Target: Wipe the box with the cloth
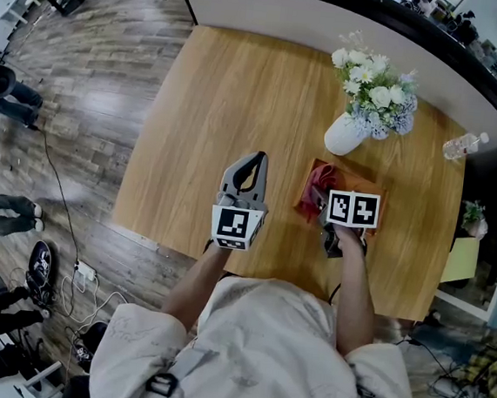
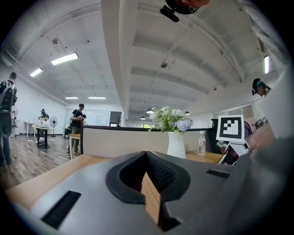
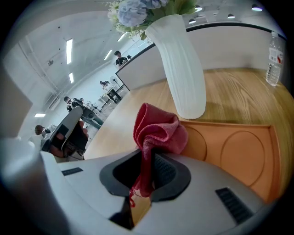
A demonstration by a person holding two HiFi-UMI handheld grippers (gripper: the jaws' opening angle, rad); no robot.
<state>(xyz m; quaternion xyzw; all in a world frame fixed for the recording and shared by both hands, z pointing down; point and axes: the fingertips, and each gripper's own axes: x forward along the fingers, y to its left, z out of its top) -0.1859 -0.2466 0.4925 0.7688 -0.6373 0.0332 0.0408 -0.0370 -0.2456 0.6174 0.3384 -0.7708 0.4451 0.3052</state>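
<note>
A flat orange box (image 3: 239,151) with round embossed shapes lies on the wooden table (image 1: 223,104), in front of a white vase. My right gripper (image 3: 146,181) is shut on a red cloth (image 3: 158,131), which bunches up over the box's near left part. From the head view the red cloth (image 1: 320,181) and the box (image 1: 373,197) sit just beyond my right gripper (image 1: 333,212). My left gripper (image 1: 249,169) hovers over bare table to the left of the box, its jaws closed with nothing between them (image 2: 149,193).
A white vase of flowers (image 1: 362,108) stands just behind the box. A plastic water bottle (image 1: 463,146) lies at the table's far right. A long counter (image 1: 352,29) runs behind the table. People (image 2: 77,126) stand far off in the room.
</note>
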